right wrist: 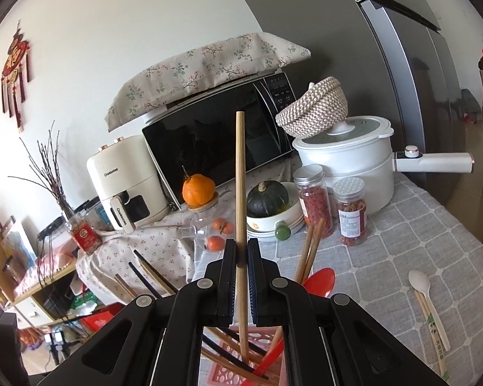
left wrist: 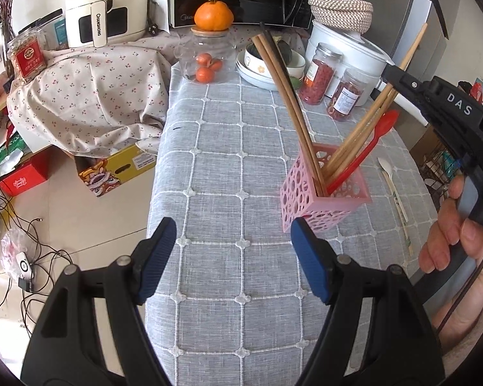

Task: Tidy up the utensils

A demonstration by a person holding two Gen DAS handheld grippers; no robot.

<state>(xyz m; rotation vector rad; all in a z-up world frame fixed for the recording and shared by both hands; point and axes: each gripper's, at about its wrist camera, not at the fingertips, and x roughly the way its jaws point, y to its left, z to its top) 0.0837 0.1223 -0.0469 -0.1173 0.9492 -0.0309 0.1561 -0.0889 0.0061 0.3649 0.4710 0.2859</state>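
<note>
- I take the pink holder (left wrist: pixel 325 189) as my landmark; it stands on the grey checked tablecloth (left wrist: pixel 241 160), nearer the table's right side than its left.
- Left of the holder the cloth is bare right out to the table's left edge, where it drops to a floor with cables (left wrist: pixel 32 257) and boxes.
- My left gripper (left wrist: pixel 233 254) hangs over that bare stretch, just this side of the holder, jaws spread wide with nothing between them; its right pad sits just beside the holder's near corner, and I cannot tell if they touch.
- Right of the holder, a white spoon (right wrist: pixel 423 292) and a wrapped pair of chopsticks (right wrist: pixel 433 331) lie flat on the cloth, near the table's right edge.
- Behind the holder the space is crowded: two jars (left wrist: pixel 318 77) of red contents, stacked bowls (left wrist: pixel 267 64), a glass jar (left wrist: pixel 206 61) holding small oranges with a big orange (left wrist: pixel 214 16) on its lid, and a white pot (right wrist: pixel 347 167).
- In the holder: brown chopsticks (left wrist: pixel 286 103) leaning left, paler ones leaning right, and a red spoon (left wrist: pixel 367 148).
- My right gripper (right wrist: pixel 241 257) is clamped on one pale chopstick (right wrist: pixel 240 177), standing nearly upright, its lower end down inside the holder.
</note>
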